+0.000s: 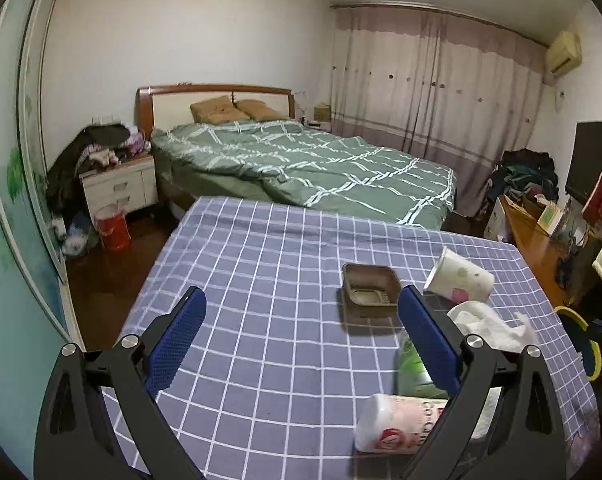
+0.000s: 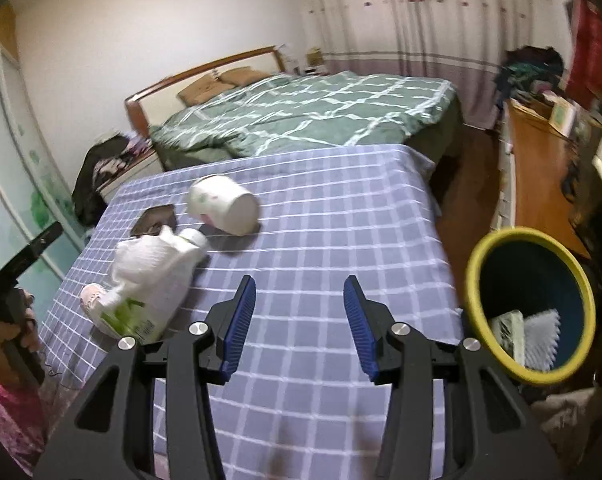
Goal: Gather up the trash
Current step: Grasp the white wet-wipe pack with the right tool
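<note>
Trash lies on the blue checked tablecloth: a brown foil tray, a tipped white paper cup, a crumpled white tissue, a green-labelled bottle and a pink-printed white cup on its side. My left gripper is open and empty above the cloth, with the trash at its right finger. The right wrist view shows the cup, tissue, bottle and tray. My right gripper is open and empty over bare cloth, right of the trash.
A dark bin with a yellow rim stands right of the table and holds a few discarded items. A green-quilted bed lies beyond the table. A nightstand and a red bucket stand at the left. A wooden desk is at the right.
</note>
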Available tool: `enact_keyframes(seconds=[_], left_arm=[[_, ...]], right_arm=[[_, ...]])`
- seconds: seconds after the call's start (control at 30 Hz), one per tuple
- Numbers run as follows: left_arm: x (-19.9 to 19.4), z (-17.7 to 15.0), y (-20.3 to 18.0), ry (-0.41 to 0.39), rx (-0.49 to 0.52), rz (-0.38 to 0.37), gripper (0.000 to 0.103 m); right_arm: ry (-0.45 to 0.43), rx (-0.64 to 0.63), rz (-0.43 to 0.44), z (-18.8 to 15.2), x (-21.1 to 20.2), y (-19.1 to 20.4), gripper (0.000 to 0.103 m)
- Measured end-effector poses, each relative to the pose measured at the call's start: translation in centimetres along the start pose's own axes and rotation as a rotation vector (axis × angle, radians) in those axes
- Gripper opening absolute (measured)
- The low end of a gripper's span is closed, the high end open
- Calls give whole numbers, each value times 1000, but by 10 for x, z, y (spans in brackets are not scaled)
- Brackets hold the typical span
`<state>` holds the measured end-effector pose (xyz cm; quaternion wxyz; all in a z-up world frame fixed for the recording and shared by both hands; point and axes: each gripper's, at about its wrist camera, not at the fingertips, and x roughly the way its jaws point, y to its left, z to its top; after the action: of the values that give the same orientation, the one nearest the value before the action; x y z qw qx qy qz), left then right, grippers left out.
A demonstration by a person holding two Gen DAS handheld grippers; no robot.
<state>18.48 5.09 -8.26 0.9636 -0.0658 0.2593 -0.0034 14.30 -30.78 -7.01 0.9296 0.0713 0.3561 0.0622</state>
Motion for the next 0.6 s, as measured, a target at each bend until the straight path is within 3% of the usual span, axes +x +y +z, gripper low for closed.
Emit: enact_keyframes(seconds=[0.33,0.43,0.5,0.6], left_arm=[[15,-8,-3,22,-41,15,95],[12,-7,-2,21,-40,18,95],[12,-9,-2,29,-41,11,95],[13,-11,-4,40,-38,3,95]], right_arm=[[52,-68,183,19,31,73,44],[92,-86,207,18,44,90,45],[108,-88,206,18,50,96,56],[118,-87,190,18,57,103,58]])
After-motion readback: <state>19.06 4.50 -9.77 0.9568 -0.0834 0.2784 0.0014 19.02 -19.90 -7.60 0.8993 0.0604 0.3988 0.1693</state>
